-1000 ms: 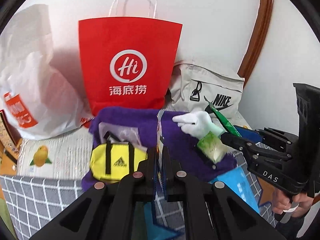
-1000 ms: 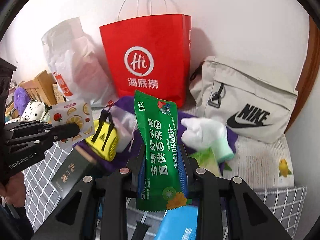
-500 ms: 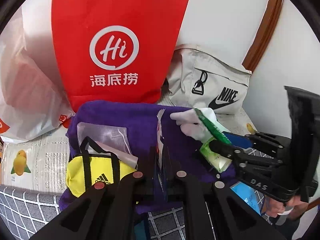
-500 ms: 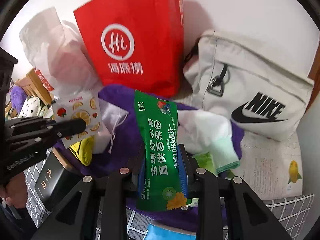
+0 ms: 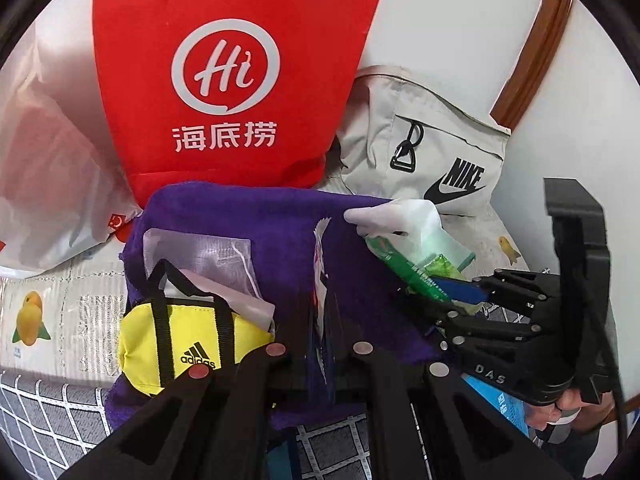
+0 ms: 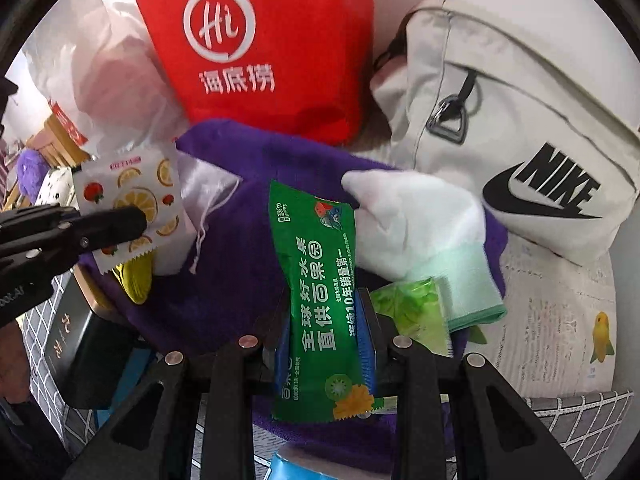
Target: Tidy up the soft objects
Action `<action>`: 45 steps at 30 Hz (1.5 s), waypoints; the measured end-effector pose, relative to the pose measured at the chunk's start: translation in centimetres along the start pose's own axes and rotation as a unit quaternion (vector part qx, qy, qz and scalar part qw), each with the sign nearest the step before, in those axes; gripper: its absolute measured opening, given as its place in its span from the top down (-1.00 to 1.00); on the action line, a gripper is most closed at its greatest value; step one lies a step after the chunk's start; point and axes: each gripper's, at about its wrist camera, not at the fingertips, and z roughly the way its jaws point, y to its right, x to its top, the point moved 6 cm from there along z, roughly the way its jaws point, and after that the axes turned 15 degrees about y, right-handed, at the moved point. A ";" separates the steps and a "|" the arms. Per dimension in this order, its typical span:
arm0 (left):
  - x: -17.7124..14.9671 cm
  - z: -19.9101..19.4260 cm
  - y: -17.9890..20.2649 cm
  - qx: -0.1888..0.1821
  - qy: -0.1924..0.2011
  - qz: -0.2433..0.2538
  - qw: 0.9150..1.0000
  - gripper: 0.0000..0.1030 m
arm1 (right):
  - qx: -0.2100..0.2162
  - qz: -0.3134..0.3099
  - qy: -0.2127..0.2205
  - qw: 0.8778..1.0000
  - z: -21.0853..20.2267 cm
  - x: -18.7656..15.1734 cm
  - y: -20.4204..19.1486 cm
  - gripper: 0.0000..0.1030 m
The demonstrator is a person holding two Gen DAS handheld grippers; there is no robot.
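Both packets undelivered: left gripper [image 5: 320, 320] pinches the fruit packet [image 6: 128, 208], right gripper [image 6: 326, 320] clamps the green packet [image 6: 320, 280], above the purple towel [image 5: 240, 216].

Both grippers are matte black plastic. The left gripper [image 5: 320, 312] has 2 angular finger arms with triangular cut-outs and 4 round silver-pink rivets. The right gripper [image 6: 326, 320] matches it, with 4 silvery rivets and ribbed blue pads on its fingers [image 6: 366, 340]. White "DAS" lettering marks its side in the left wrist view. A black cable runs beside its handle.
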 end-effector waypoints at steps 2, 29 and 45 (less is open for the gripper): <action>-0.1 0.2 0.0 0.001 -0.004 0.000 1.000 0.90 | 0.003 -0.004 -0.009 1.000 0.5 -0.3 -0.2 0.43; -2.0 2.4 0.3 -0.006 -0.049 -0.001 0.999 0.90 | 0.046 -0.002 -0.036 0.998 1.7 -1.3 -1.5 0.00; -3.9 4.6 0.8 0.010 -0.084 0.018 0.996 0.89 | 0.022 0.011 -0.005 1.000 -0.7 0.3 0.5 -0.01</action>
